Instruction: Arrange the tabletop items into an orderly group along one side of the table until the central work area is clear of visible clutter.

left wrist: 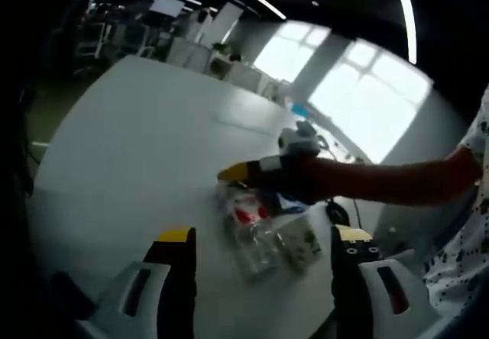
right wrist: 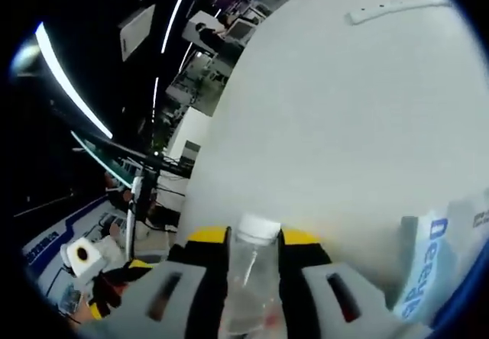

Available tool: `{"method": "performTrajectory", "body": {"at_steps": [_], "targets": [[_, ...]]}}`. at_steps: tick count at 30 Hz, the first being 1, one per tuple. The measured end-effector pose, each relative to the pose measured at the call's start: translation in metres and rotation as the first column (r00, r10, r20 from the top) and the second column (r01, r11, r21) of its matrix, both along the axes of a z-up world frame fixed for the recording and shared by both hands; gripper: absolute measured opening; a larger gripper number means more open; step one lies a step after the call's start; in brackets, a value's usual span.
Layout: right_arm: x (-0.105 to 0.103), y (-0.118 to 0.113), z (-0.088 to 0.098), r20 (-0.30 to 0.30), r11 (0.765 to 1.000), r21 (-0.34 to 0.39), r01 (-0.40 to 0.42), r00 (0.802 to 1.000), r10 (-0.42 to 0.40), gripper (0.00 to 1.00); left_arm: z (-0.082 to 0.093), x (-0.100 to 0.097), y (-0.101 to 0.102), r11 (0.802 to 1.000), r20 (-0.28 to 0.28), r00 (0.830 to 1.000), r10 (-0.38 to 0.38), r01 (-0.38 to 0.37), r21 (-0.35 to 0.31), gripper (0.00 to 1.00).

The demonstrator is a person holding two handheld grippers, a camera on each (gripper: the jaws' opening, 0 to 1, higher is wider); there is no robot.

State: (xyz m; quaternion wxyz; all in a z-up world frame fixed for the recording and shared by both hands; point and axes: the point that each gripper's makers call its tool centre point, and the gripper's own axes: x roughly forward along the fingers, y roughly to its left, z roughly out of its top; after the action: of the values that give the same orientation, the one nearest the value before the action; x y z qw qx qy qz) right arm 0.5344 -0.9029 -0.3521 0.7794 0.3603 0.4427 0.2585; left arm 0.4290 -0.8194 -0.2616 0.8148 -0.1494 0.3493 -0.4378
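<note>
Left gripper view: left gripper [left wrist: 262, 241] fingers spread apart, grasping nothing, hovering over white table [left wrist: 137, 140]. Clear plastic bottle [left wrist: 252, 228] lies on table between fingers, beside flat packet [left wrist: 299, 246]. Right gripper [left wrist: 252, 172] reaches in over bottle.

Right gripper view: right gripper [right wrist: 254, 241] fingers clenched on white-capped bottle [right wrist: 250, 274]. Blue-lettered pack [right wrist: 429, 266] just beside.

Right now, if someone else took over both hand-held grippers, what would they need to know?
Right hand-held gripper: jaws closed around a clear bottle with a white cap.
Left hand-held gripper: open, holding nothing, above the white table.
Beside the bottle: a blue-and-white packet and a small flat packet.
Done: bottle gripped.
Left: group bottle and packets along one table edge.
</note>
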Motion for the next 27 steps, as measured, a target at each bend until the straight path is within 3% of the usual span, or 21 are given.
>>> {"method": "performTrajectory", "body": {"at_steps": [18, 27], "targets": [[0.0, 0.007, 0.014, 0.068, 1.0, -0.006, -0.001, 0.998, 0.001, 0.19, 0.0, 0.002, -0.007, 1.0, 0.006, 1.0, -0.026, 0.027, -0.017, 0.67], [-0.002, 0.014, 0.034, 0.174, 0.998, -0.019, -0.06, 0.983, 0.062, 0.19, -0.001, 0.008, -0.013, 0.998, 0.011, 0.998, -0.054, 0.055, -0.039, 0.67]]}}
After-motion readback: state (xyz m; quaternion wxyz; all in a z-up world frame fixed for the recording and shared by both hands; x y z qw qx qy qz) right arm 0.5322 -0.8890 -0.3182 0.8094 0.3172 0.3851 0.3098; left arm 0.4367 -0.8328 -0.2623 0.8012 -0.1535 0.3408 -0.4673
